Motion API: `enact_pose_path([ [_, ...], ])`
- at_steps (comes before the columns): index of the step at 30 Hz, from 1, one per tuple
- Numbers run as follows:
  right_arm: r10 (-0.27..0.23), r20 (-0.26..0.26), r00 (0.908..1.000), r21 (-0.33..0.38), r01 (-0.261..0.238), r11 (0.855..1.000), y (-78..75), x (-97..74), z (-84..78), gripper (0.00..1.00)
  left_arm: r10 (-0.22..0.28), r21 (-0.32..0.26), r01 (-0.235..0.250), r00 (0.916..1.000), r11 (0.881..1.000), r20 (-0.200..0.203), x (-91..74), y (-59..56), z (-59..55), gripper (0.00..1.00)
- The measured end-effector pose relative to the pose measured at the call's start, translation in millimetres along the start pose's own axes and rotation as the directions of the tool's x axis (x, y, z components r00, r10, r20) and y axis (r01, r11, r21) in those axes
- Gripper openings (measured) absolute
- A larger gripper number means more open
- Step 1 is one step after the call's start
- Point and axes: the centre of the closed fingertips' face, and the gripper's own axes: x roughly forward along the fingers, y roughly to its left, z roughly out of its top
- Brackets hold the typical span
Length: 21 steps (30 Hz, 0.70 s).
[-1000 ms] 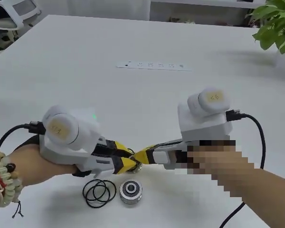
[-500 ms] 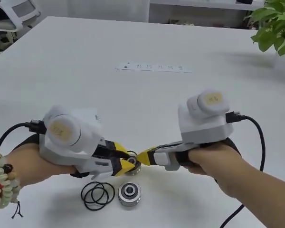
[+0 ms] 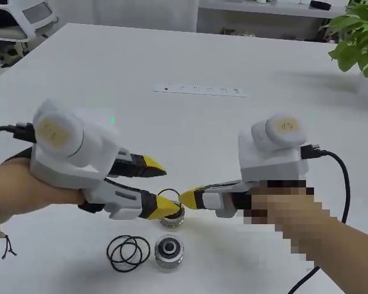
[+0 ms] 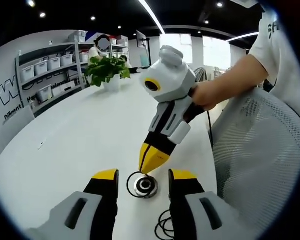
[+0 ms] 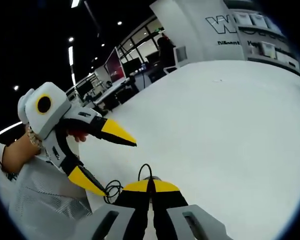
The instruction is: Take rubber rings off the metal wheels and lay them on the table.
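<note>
L claw (image 3: 169, 188) spread, R claw (image 3: 183, 197) tight on rubber ring (image 4: 128, 183); white table (image 3: 233, 128), office shelves (image 4: 45, 75).

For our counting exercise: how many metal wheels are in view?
2. One metal wheel where the left gripper and right gripper meet; the other wheel nearer the camera, beside loose rubber rings.

A flat white power strip (image 3: 199, 90) is laid on the broad white table (image 3: 98, 67), a green leafy plant (image 3: 357, 30) at upper right.
</note>
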Motion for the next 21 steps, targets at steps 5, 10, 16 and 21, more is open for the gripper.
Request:
enact_pose_path([
  [5, 0.018, 0.017, 0.9997, -0.011, -0.018, 1.0, 7.9, -1.3, 6.9, 0.0, 0.021, 0.021, -0.022, 0.9992, 1.0, 0.033, -25.5, -2.9, 14.4, 0.47],
  [10, 0.038, 0.026, 0.9989, -0.02, -0.038, 0.999, 15.5, -1.5, 10.9, 0.0, 0.046, 0.033, -0.047, 0.998, 0.998, 0.044, -50.4, -6.7, 16.4, 0.58],
  [16, 0.072, 0.027, 0.997, -0.028, -0.072, 0.997, 27.8, -0.2, 12.8, 0.0, 0.068, 0.017, -0.069, 0.9969, 0.997, 0.039, -75.5, -16.4, 5.4, 0.66],
  [21, 0.1, 0.017, 0.9949, -0.036, -0.099, 0.994, 37.5, 2.2, 11.4, 0.0, 0.118, -0.039, -0.116, 0.9909, 0.993, 0.064, -95.3, -21.3, -1.5, 0.74],
])
